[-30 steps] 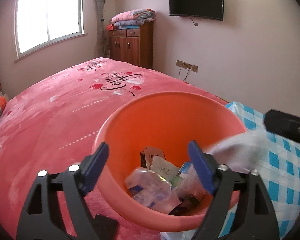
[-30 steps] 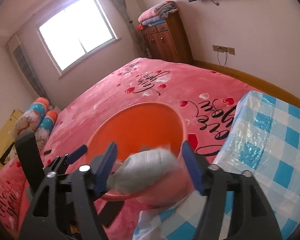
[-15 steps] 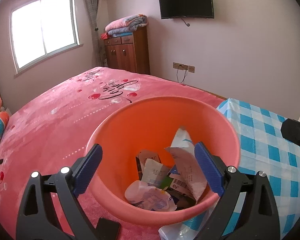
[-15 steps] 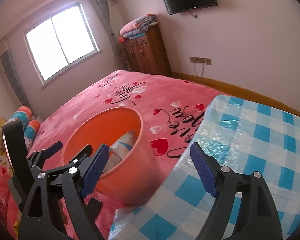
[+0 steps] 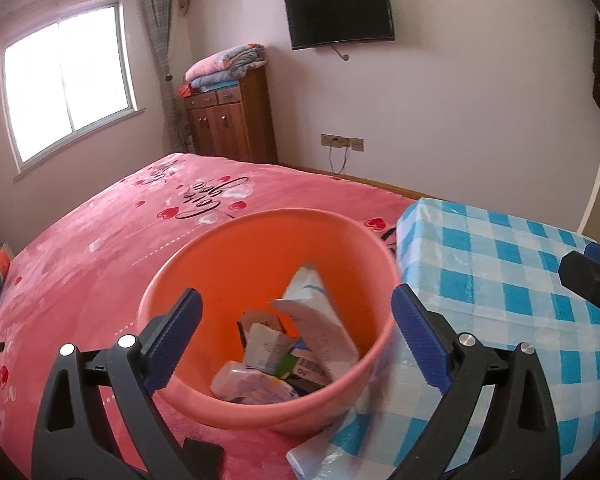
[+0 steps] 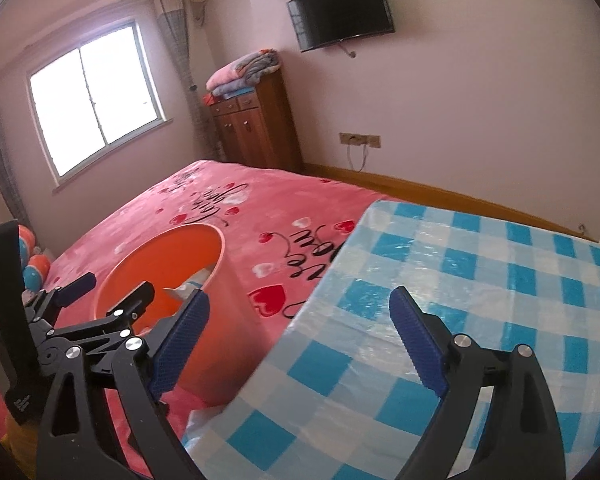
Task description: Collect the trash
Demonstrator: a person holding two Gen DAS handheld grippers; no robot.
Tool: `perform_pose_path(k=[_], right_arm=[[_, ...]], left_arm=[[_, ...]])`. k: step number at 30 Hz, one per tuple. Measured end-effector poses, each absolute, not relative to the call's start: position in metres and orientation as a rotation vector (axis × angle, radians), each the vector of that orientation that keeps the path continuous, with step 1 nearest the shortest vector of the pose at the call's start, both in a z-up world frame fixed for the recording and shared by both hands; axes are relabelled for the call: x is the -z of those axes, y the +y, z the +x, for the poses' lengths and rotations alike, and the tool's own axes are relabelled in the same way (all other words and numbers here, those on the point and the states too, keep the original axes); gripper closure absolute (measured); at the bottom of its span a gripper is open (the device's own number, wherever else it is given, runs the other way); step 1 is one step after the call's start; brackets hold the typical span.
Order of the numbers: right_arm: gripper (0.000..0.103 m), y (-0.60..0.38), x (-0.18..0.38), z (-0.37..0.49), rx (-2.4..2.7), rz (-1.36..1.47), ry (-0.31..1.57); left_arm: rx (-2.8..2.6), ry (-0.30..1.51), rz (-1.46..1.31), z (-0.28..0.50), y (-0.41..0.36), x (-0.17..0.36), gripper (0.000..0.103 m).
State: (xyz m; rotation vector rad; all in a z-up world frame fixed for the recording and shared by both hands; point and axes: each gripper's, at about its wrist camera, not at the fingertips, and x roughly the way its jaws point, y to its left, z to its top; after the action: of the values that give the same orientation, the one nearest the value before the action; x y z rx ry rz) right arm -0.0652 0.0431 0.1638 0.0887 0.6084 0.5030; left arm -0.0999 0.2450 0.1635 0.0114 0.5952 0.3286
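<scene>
An orange bin (image 5: 228,256) stands on the pink bed beside the table's corner. It holds several pieces of trash: a tall white packet (image 5: 320,320) leaning upright, a small carton (image 5: 266,344) and a clear crumpled wrapper (image 5: 252,388). My left gripper (image 5: 296,320) hovers just before the bin's near rim, jaws opening, nothing between them. My right gripper (image 6: 300,312) is off to the bin's right, over the edge of the blue checked table (image 6: 480,280), jaws opening and empty. In the right wrist view the bin (image 6: 148,256) and the left gripper (image 6: 112,292) show at left.
The pink heart-print bed cover (image 5: 100,240) spreads behind the bin. The checked tablecloth (image 5: 500,264) hangs over the table's near corner. A wooden cabinet (image 5: 228,116) with folded blankets stands at the far wall, beside a window (image 5: 64,80), under a wall TV (image 5: 340,12).
The right gripper let go of a pale packet over the bin; it now stands inside. The right gripper swung right over the table. Both jaws widened, and the left gripper drew back slightly.
</scene>
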Motion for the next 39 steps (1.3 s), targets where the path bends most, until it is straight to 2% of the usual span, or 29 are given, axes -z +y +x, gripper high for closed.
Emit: perform_pose_path(k=[11,39], right_arm=[[0.013,0.002,-0.161,-0.081,-0.405,0.101,0.581],[0.013,-0.129,-0.11,-0.094,-0.135,0.194,0.558]], left_arm=[[-0.252,0.585,0.054,-0.101,0.205,-0.168,0.007],[-0.07,0.615,0.151,-0.089,0.084,-0.142,0.007]])
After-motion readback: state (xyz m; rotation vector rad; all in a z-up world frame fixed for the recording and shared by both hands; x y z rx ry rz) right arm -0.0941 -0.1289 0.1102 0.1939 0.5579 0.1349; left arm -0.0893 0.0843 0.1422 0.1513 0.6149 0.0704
